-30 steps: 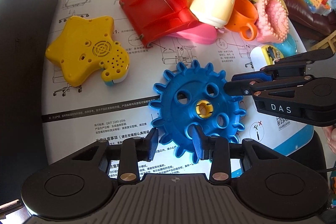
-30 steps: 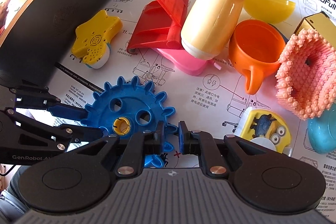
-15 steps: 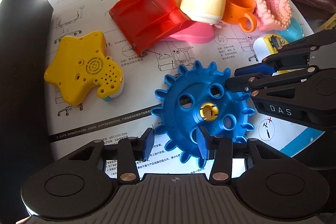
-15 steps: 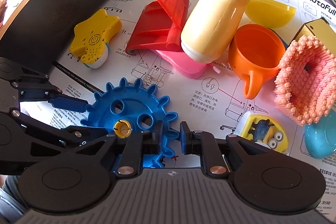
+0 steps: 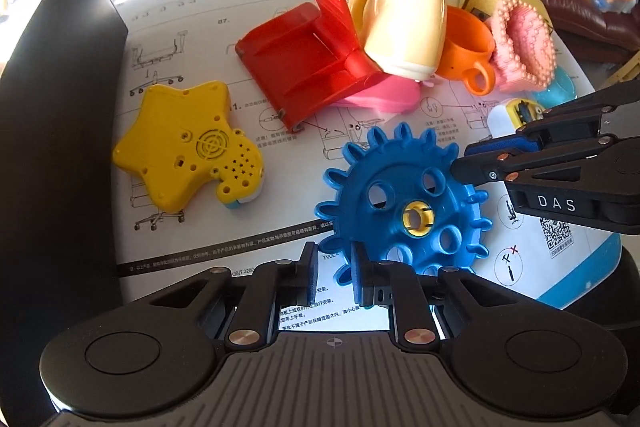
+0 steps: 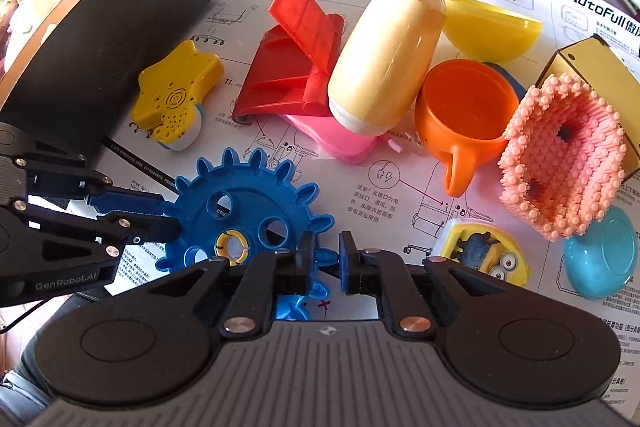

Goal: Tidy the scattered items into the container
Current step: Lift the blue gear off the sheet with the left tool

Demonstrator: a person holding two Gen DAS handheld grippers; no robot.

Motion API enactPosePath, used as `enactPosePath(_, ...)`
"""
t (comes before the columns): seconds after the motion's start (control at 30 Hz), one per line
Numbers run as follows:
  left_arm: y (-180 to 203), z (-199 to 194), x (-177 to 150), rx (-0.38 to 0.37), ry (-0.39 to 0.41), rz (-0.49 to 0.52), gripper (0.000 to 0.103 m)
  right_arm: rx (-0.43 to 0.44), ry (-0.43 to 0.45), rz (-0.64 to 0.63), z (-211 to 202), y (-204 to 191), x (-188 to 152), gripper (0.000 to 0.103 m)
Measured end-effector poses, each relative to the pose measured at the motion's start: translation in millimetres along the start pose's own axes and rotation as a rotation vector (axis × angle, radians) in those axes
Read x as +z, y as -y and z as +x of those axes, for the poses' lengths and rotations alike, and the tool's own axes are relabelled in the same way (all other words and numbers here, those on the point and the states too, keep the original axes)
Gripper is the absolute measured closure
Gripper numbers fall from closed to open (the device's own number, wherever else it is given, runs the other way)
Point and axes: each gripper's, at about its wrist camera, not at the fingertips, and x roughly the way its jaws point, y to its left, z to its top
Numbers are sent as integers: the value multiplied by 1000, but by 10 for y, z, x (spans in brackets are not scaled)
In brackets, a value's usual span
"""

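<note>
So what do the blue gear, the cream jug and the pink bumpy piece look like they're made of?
Blue gear: rigid moulded plastic, semi-gloss; crisp teeth, clean round holes, soft sheen.
Cream jug: glossy smooth plastic, judging by the broad highlights on its side; glazed ceramic can't be ruled out.
Pink bumpy piece: apparently matte small studded bricks or beads stacked in layers, probably plastic; the rows of knobs suggest it.

harsh sunlight, glare on paper, sharp shadows, fisheye-bent edges.

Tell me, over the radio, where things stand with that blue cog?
Left gripper closing on blue gear rim. Right gripper pinching a tooth opposite. Gear on paper sheet, toys heaped behind. Black container unobstructed.
</note>
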Motion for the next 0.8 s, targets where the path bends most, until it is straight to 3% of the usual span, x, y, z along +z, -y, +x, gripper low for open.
enactPosePath(0.27,-33,95,17,-3,-19,-30,92,-5,-4,-2,42,-8,3,90)
enactPosePath(0.8,-24,-64,151,33,54,-17,93,-17,36,-5,-48,0,114,90)
